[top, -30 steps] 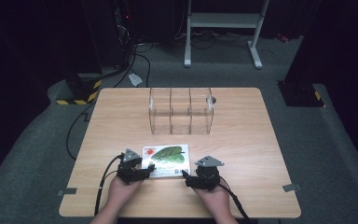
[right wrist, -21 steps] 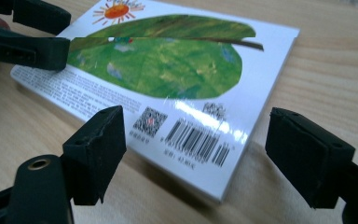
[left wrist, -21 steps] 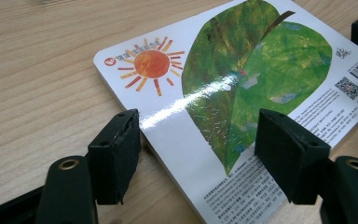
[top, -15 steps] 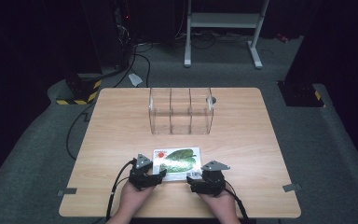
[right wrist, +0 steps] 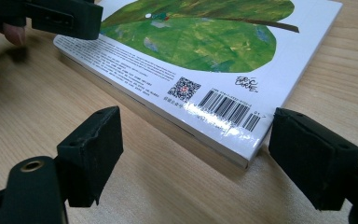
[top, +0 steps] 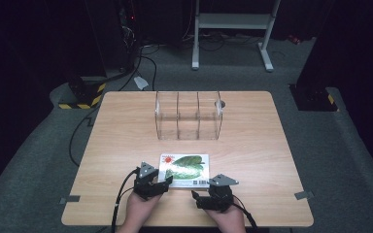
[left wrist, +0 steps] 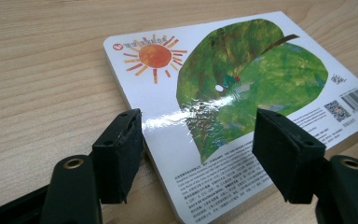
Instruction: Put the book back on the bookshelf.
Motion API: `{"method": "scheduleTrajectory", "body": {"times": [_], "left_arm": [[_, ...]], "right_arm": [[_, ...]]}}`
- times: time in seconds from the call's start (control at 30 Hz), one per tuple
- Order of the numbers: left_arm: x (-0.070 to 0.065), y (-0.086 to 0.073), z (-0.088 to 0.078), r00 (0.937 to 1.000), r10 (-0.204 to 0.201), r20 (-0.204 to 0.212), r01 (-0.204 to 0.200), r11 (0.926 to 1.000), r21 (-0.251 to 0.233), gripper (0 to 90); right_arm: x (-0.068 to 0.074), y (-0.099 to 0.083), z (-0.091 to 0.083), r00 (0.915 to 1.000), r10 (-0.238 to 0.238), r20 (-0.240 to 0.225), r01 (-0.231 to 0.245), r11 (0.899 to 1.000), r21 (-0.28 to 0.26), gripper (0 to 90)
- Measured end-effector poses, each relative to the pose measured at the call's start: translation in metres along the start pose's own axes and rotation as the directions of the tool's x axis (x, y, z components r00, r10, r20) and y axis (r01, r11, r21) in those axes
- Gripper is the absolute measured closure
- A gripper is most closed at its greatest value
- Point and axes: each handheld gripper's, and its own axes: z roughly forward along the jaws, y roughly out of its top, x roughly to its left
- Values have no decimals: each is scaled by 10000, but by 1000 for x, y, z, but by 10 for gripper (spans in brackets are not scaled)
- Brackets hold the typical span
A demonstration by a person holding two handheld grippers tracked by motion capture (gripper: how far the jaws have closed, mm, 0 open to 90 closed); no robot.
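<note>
The board book (top: 184,169) is lying flat on the table (top: 126,131), near its front edge. The left gripper (left wrist: 198,158) is straddling its corner, jaws apart, gripping nothing; the right gripper (right wrist: 196,156) (jaws just widening) is needing lower, squarer alignment.

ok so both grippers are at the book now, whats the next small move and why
Probably ease the left gripper forward and close on the book's near corner. Its fingers already straddle that corner, open, while the book lies flat on the table. The right gripper is open too, just short of the barcode corner, so it could follow.
</note>
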Motion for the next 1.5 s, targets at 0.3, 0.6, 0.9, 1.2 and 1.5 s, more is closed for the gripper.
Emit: {"method": "scheduleTrajectory", "body": {"times": [0.3,0.6,0.9,1.2,1.5], "left_arm": [[1,3,-10,9994,12,334,5,9988,-495,347],[-5,8,-18,9977,274,625,-217,9958,-895,351],[-7,11,-23,9968,150,783,-55,9928,-1200,351],[-6,11,-23,9966,201,798,-108,9933,-1152,354],[7,17,-8,9945,-231,1018,280,9985,-465,341]], "right_arm": [[2,1,3,9992,-245,308,244,9997,21,172],[-2,8,11,9963,-129,848,106,9996,274,135],[1,8,14,9910,-399,1275,346,9985,431,138],[0,8,12,9910,-46,1341,7,9996,294,184],[0,7,12,9908,-86,1351,51,9996,264,191]]}}
